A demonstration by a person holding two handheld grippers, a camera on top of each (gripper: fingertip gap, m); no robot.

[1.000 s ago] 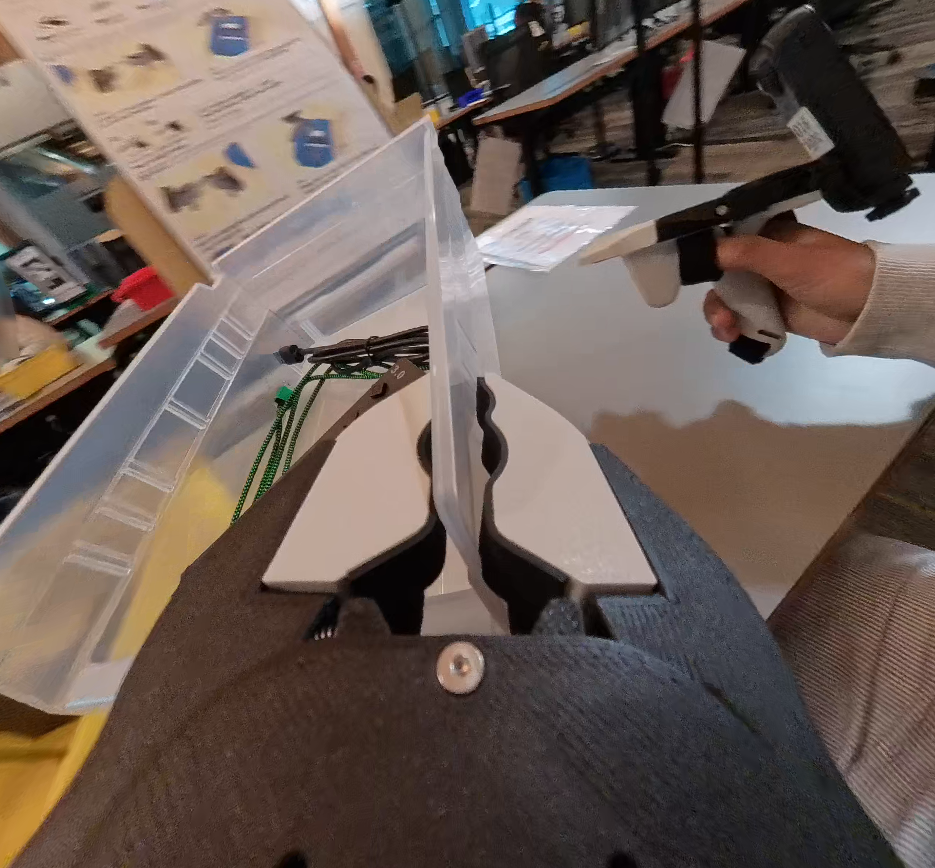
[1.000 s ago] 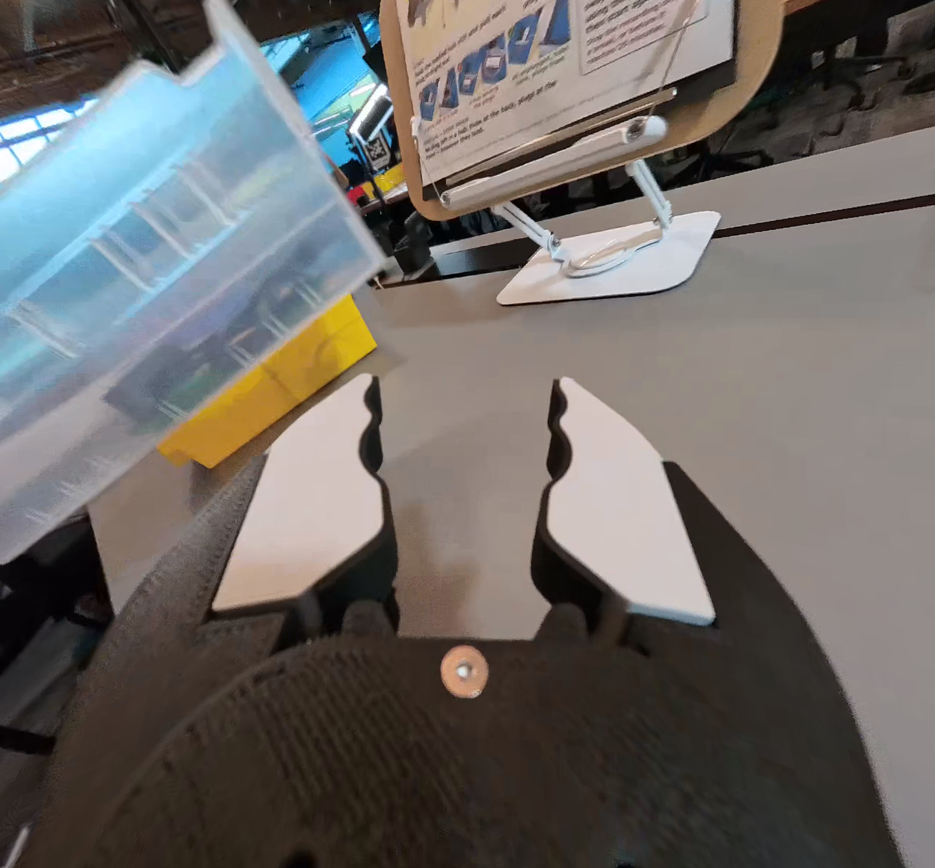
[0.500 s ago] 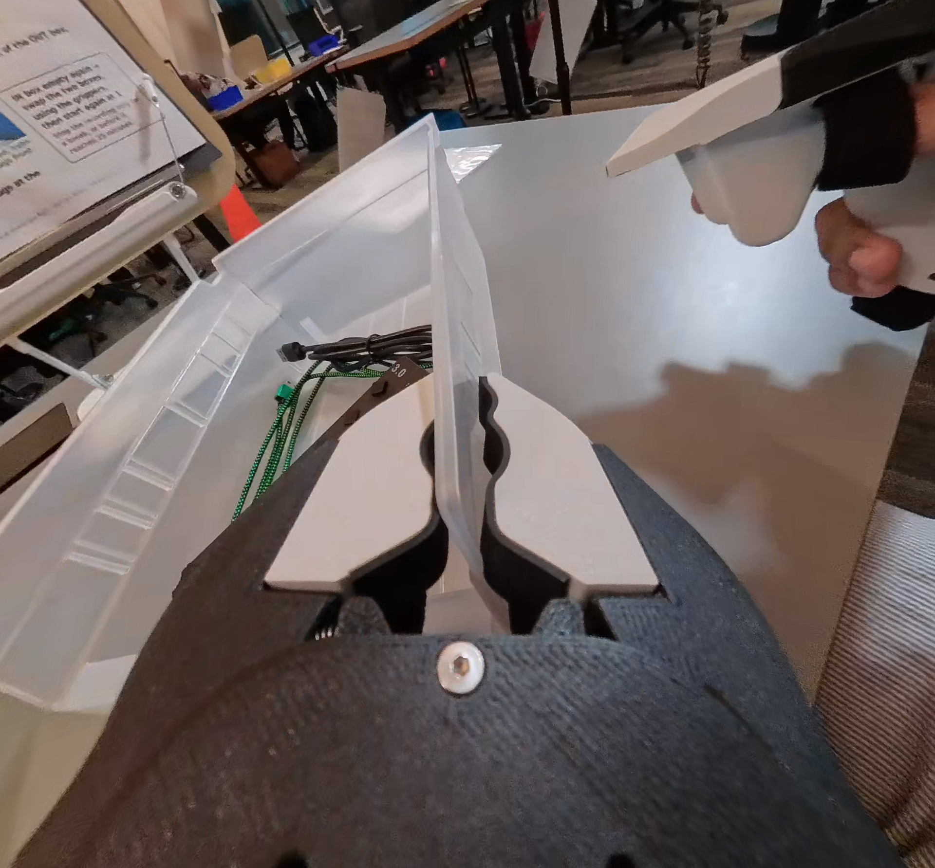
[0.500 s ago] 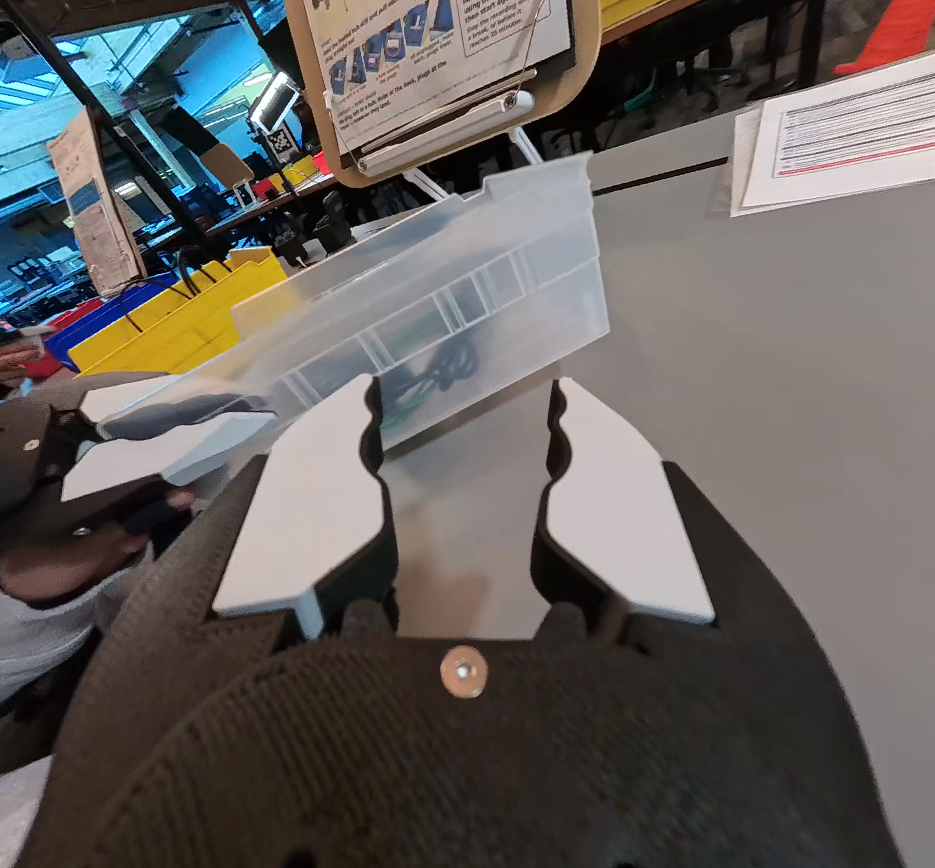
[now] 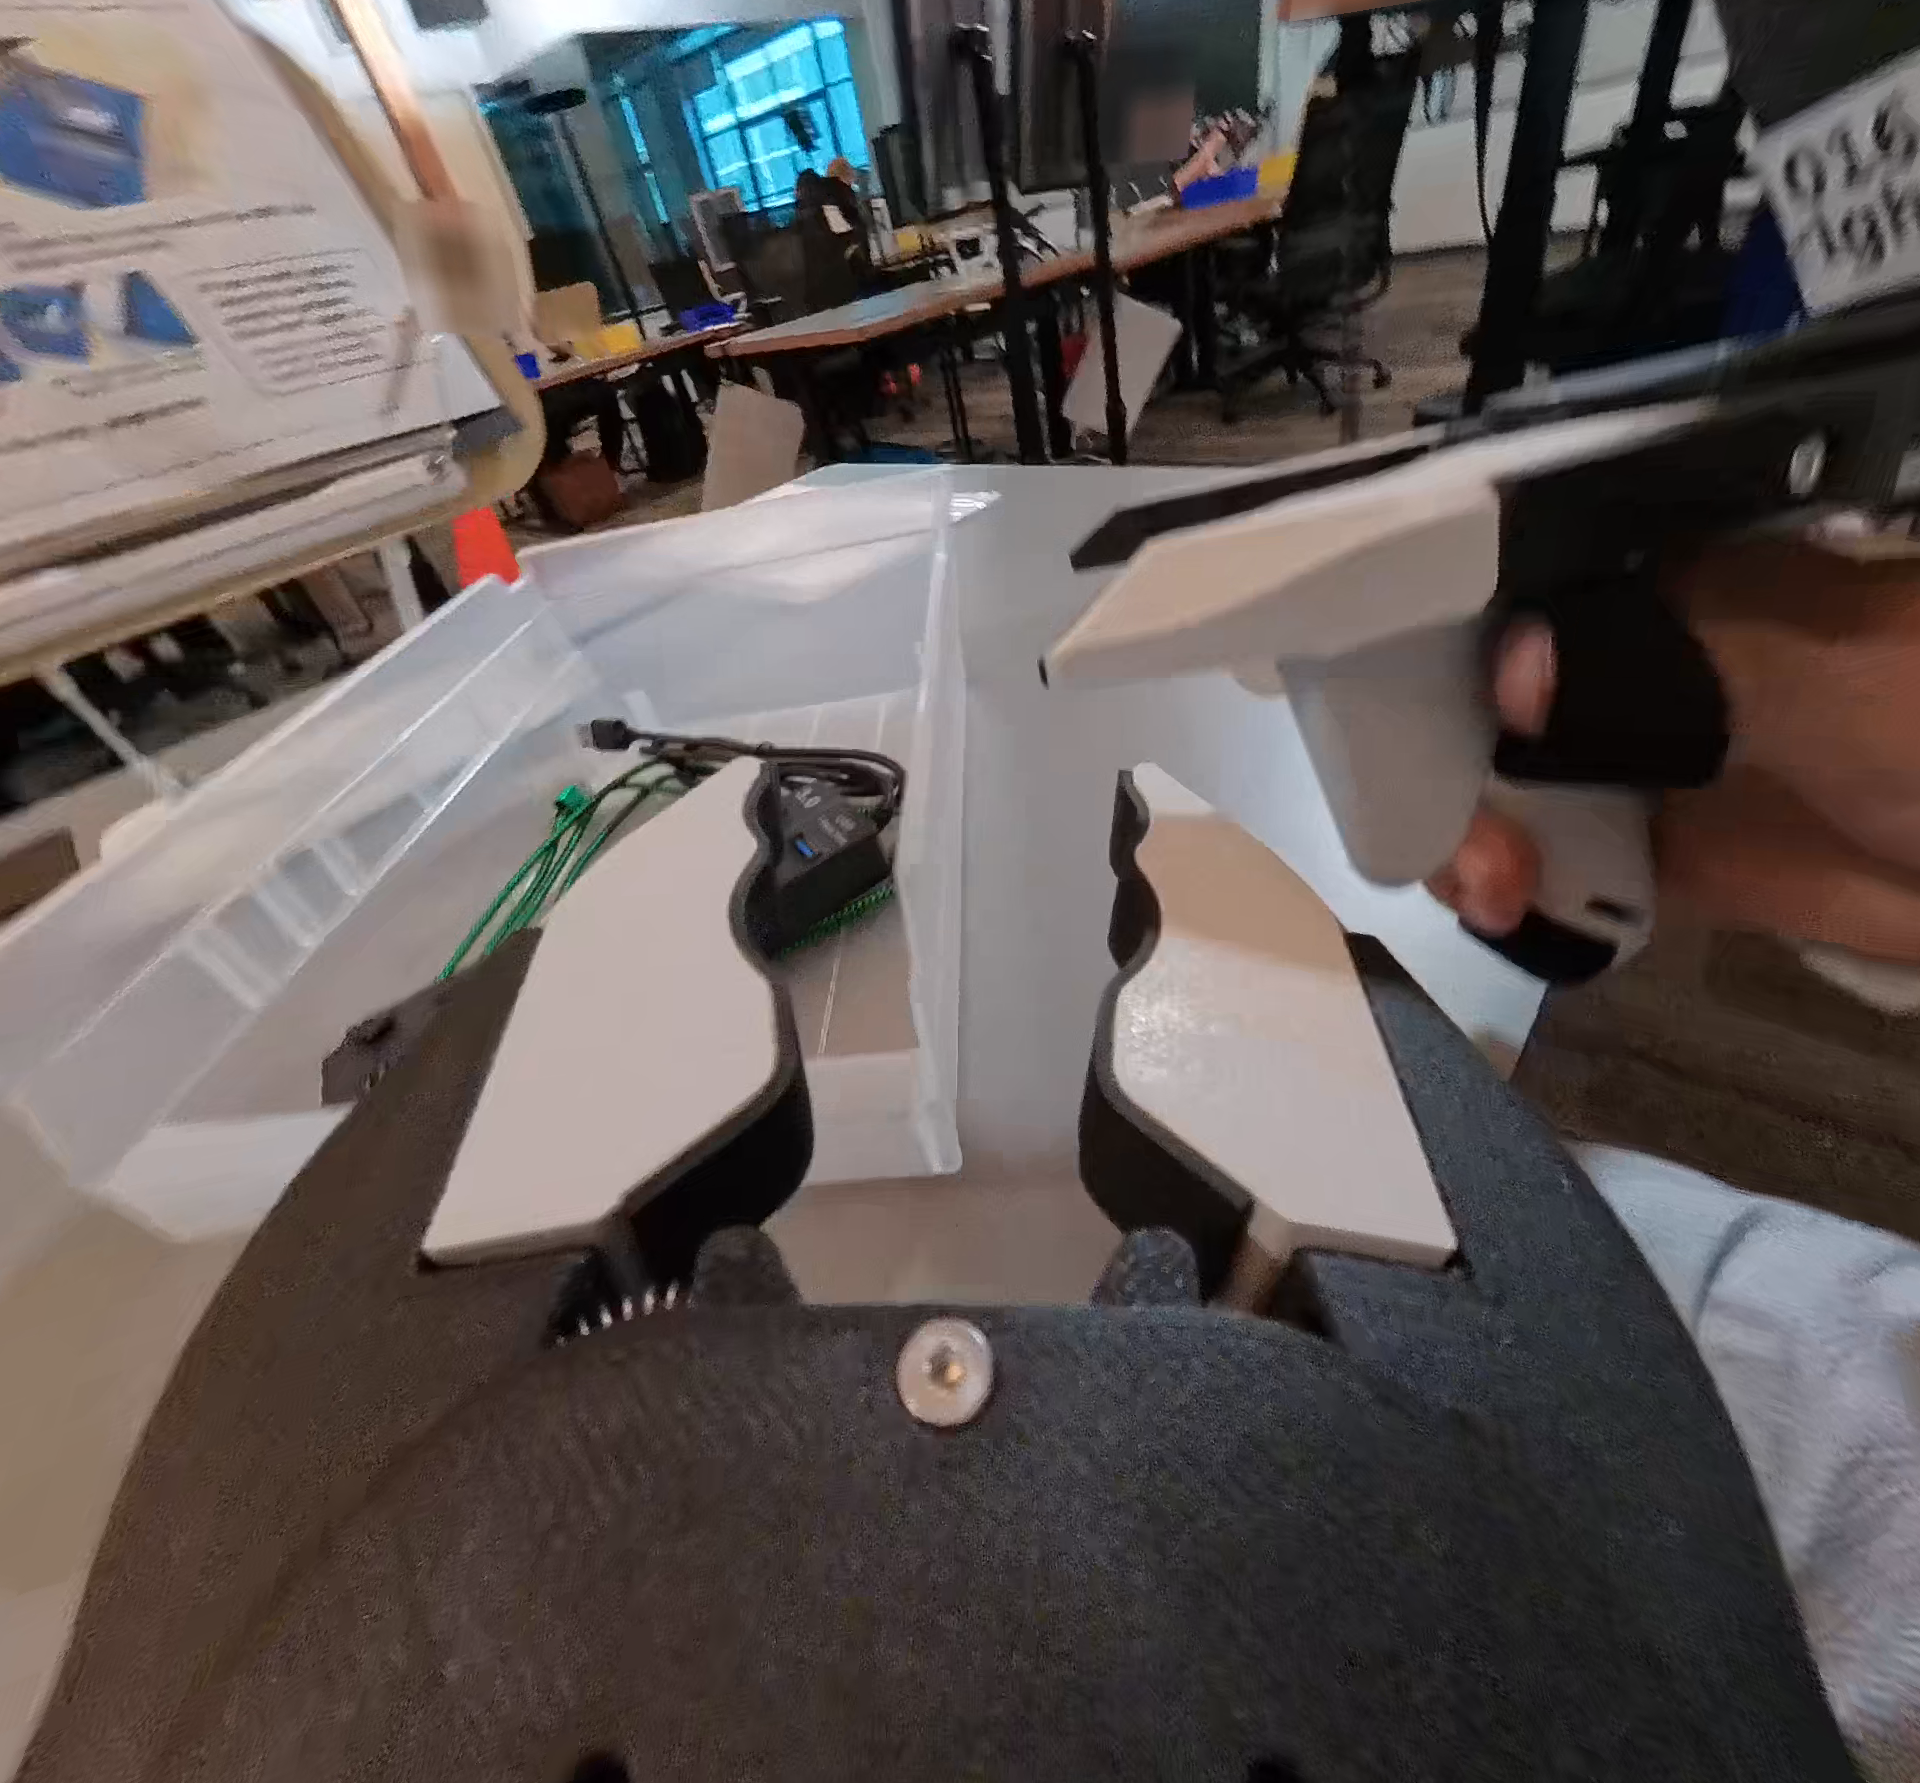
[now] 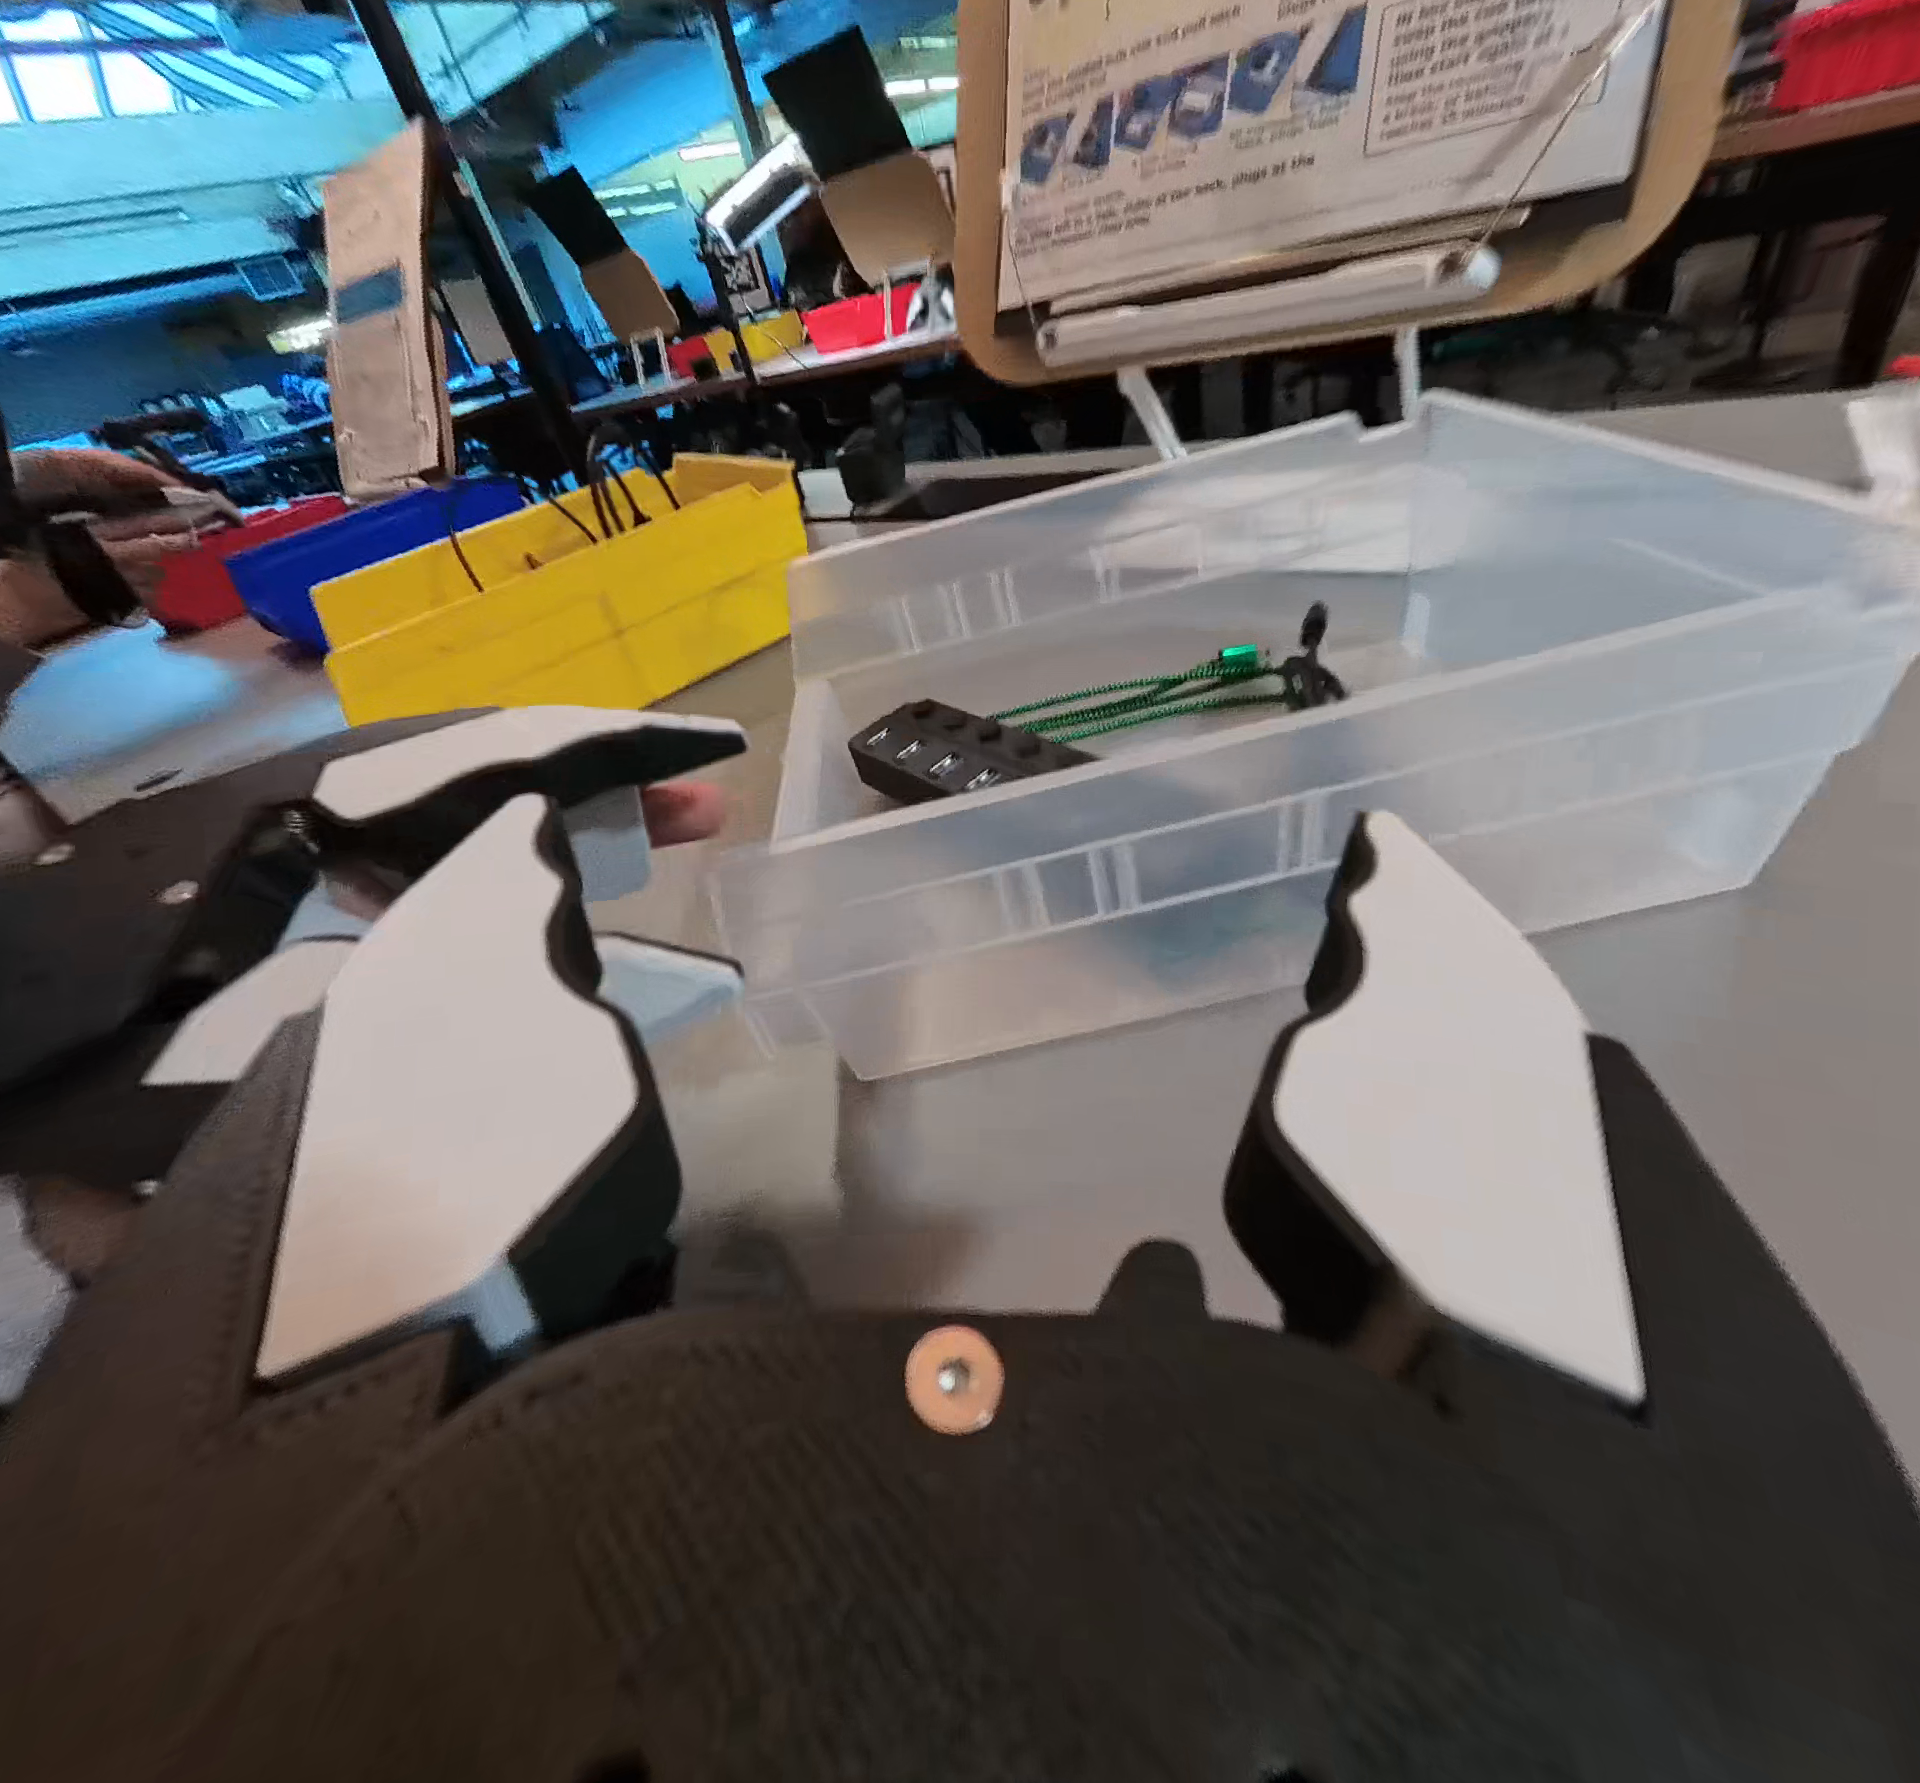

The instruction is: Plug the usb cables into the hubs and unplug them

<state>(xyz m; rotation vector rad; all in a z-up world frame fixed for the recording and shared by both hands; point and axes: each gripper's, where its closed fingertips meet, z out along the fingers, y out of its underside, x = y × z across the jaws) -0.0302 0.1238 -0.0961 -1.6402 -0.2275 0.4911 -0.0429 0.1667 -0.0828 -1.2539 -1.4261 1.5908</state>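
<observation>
While both claws sit spread and grasp nothing, the clear plastic bin [image 6: 1351, 860] rests flat on the grey bench [image 6: 1714, 1058].

Left wrist view: left claw [image 5: 940, 912] fills the lower frame, jaws apart, straddling the bin's near right wall [image 5: 940, 902] without pinching it; one finger is inside the bin, the other outside over the bench. Just past the inner finger, centre frame, a black USB hub [image 5: 821, 866] lies on the bin floor against that wall. Black cable [image 5: 727, 748] loops behind the hub, plug end pointing up-left; green braided cable [image 5: 540, 860] runs centre-left. Right claw [image 5: 1060, 632] enters from the right edge, held by a hand [image 5: 1787, 746], tips above the bin's right side. Upper left: instruction sheet on a stand [image 5: 208, 299], blurred.

Right wrist view: right claw [image 6: 961, 902] in the lower frame, jaws wide, nothing between them, just short of the bin's long side wall. Left claw [image 6: 717, 850] at mid-left, beside the bin's short end. Inside the bin, centre frame, the hub [image 6: 966, 757] lies ports up, near the left end; green cable [image 6: 1143, 684] and black cable [image 6: 1309, 673] stretch right from it. Whether any plug is seated in the hub, cannot tell. Behind, mid-left: yellow bin [image 6: 582, 590], blue bin [image 6: 353, 538], red bin [image 6: 239, 559]. Upper right: the sheet stand [image 6: 1351, 71].
</observation>
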